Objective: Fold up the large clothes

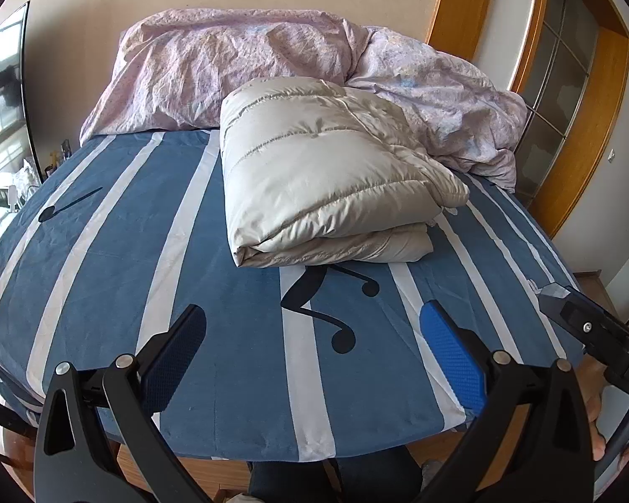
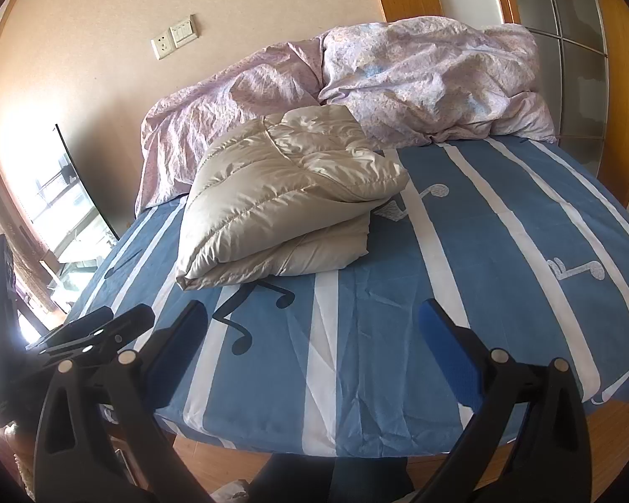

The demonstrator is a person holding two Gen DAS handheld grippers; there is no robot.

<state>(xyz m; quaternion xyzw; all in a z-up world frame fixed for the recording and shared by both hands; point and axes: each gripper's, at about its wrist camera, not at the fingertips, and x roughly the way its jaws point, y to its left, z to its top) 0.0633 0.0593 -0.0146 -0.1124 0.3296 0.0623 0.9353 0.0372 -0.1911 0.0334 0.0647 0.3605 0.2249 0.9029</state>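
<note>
A beige quilted down jacket (image 1: 323,176) lies folded in a thick bundle on the blue striped bed sheet (image 1: 105,276); it also shows in the right wrist view (image 2: 281,205). My left gripper (image 1: 314,356) is open and empty, hovering over the sheet near the bed's front edge, well short of the jacket. My right gripper (image 2: 314,356) is open and empty, also near the front edge and apart from the jacket. The right gripper's tip shows at the right of the left wrist view (image 1: 583,322), and the left gripper shows at the lower left of the right wrist view (image 2: 96,335).
A crumpled pink floral duvet (image 1: 272,63) is piled at the head of the bed behind the jacket (image 2: 398,84). A wooden-framed glass door (image 1: 566,63) stands to the right. A mirror or screen (image 1: 4,84) leans at the left wall. Wooden floor lies below the bed's edge.
</note>
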